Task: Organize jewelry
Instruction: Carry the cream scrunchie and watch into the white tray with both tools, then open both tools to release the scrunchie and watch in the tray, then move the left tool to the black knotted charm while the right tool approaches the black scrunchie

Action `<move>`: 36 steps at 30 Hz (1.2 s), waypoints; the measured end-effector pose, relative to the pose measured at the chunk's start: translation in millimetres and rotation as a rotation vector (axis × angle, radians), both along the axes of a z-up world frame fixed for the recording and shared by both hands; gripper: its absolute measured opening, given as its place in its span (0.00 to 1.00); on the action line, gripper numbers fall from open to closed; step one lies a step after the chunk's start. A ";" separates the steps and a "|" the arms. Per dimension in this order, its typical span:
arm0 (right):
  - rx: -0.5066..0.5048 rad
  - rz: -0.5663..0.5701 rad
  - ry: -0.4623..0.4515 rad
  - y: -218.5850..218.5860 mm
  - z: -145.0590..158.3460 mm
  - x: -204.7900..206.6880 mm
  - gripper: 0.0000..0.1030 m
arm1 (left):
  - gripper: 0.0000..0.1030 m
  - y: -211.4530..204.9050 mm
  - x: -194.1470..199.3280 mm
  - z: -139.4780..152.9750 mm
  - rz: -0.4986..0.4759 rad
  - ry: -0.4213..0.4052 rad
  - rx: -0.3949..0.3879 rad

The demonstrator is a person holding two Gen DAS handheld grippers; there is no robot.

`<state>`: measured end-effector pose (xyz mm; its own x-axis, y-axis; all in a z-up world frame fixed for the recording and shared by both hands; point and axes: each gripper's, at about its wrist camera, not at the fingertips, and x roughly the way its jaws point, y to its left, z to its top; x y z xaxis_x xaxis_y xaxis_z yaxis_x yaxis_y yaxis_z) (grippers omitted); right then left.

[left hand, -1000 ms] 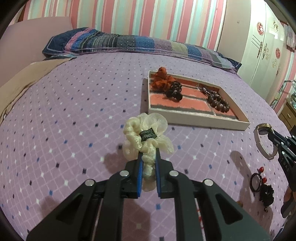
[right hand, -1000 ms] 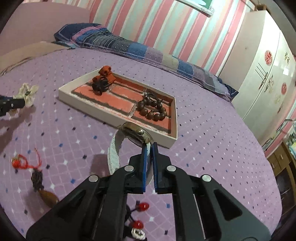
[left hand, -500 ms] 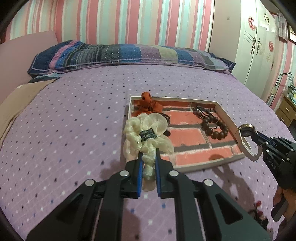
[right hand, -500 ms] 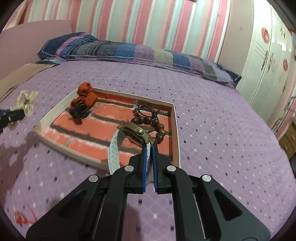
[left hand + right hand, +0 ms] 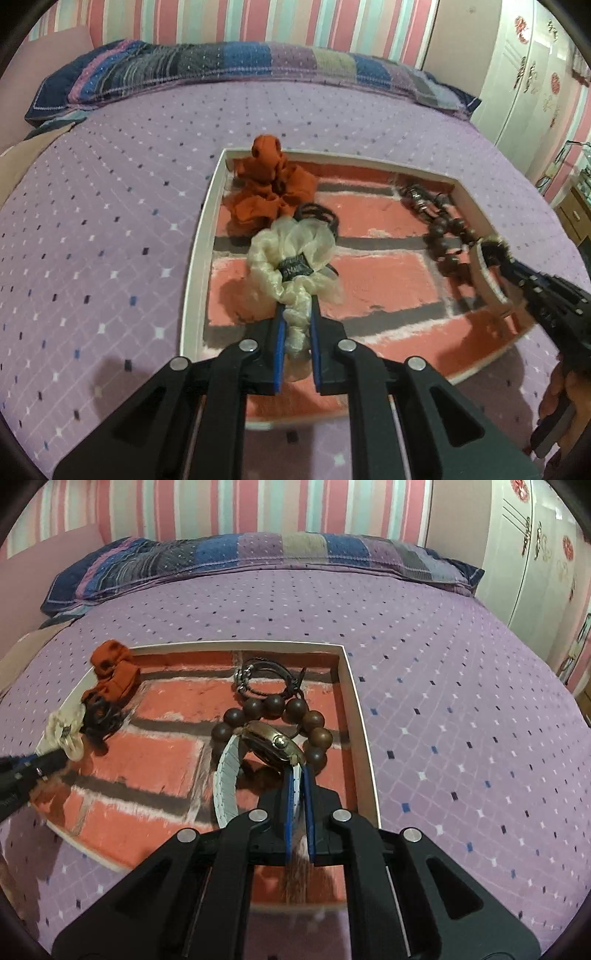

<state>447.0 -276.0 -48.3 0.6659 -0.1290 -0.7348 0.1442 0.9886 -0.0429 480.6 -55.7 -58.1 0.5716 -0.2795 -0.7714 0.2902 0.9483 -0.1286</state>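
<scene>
While both grippers hang over it, the bed [image 5: 461,657] in its purple dotted cover fills most of both views, with a striped pillow [image 5: 258,554] along the far edge. On the cover sits a shallow white tray [image 5: 201,236] with a brick-pattern lining. Left gripper [image 5: 297,321] is clamped on a cream scrunchie [image 5: 291,254], which hangs over the tray's left half, just in front of an orange scrunchie [image 5: 269,184] lying in the tray's far left corner; a black hair tie [image 5: 317,214] lies right beside that one. Can't tell if the cream scrunchie touches the lining. Right gripper [image 5: 297,779] is pinched tight on the white strap of a watch [image 5: 273,744], gold case tilted up, held over the tray's right half just in front of a brown bead bracelet [image 5: 275,716]. Behind the beads, near the tray's far edge, lies a thin dark cord bracelet [image 5: 266,675]. A hand [image 5: 565,398] shows at the right edge of the left view, holding the right gripper.
</scene>
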 end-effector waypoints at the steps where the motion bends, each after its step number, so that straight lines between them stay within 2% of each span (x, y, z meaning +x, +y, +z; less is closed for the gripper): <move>1: 0.002 -0.003 -0.002 -1.0 0.0 4.5 0.06 | 0.12 0.2 3.9 -2.3 0.005 0.002 0.004; 6: 0.011 -0.016 -0.005 -7.7 -3.0 24.4 0.05 | 0.11 5.4 24.2 -12.2 0.026 0.031 0.009; 12: -0.014 -0.027 0.013 -13.3 -12.5 44.8 0.05 | 0.12 -5.7 35.7 -15.4 0.016 0.007 0.095; 16: 0.010 -0.004 0.026 -14.4 -11.3 49.9 0.06 | 0.16 -8.3 36.6 -16.1 0.017 0.006 0.104; 17: 0.014 0.000 0.023 -14.9 -10.9 49.2 0.06 | 0.21 -8.8 35.7 -16.5 0.014 0.006 0.108; 18: 0.018 0.004 0.023 -15.6 -10.6 48.7 0.08 | 0.24 -8.9 33.7 -16.5 0.014 0.005 0.114; 19: 0.032 0.008 0.021 -17.7 -9.4 47.2 0.11 | 0.32 -9.1 32.1 -16.3 0.014 0.007 0.117; 21: 0.062 0.010 0.011 -21.9 -4.9 43.7 0.35 | 0.40 -7.6 26.1 -13.1 0.015 0.003 0.116; 23: 0.102 0.025 -0.020 -25.2 5.7 35.1 0.47 | 0.49 -5.5 18.4 -7.4 0.014 -0.005 0.108; 25: 0.094 0.031 -0.053 -25.3 19.4 23.3 0.54 | 0.57 -2.4 7.7 0.9 0.008 -0.012 0.093; 27: 0.088 0.026 -0.084 -28.1 32.1 10.5 0.76 | 0.66 0.8 -8.1 13.5 -0.001 -0.043 0.083; 29: 0.086 0.023 -0.120 -31.9 46.3 -5.6 0.87 | 0.77 3.7 -21.0 24.5 -0.010 -0.070 0.085; 33: 0.080 0.029 -0.156 -36.8 70.7 -41.0 0.96 | 0.80 13.6 -35.8 34.2 -0.015 -0.052 0.045; 36: 0.080 0.043 -0.151 -38.6 79.9 -63.0 0.96 | 0.83 25.2 -43.2 32.0 -0.004 -0.002 0.012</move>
<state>384.0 -314.6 31.6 0.7729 -0.0436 -0.6331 0.1009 0.9934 0.0547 437.4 -30.5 -26.1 0.5719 -0.2727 -0.7736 0.2940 0.9486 -0.1170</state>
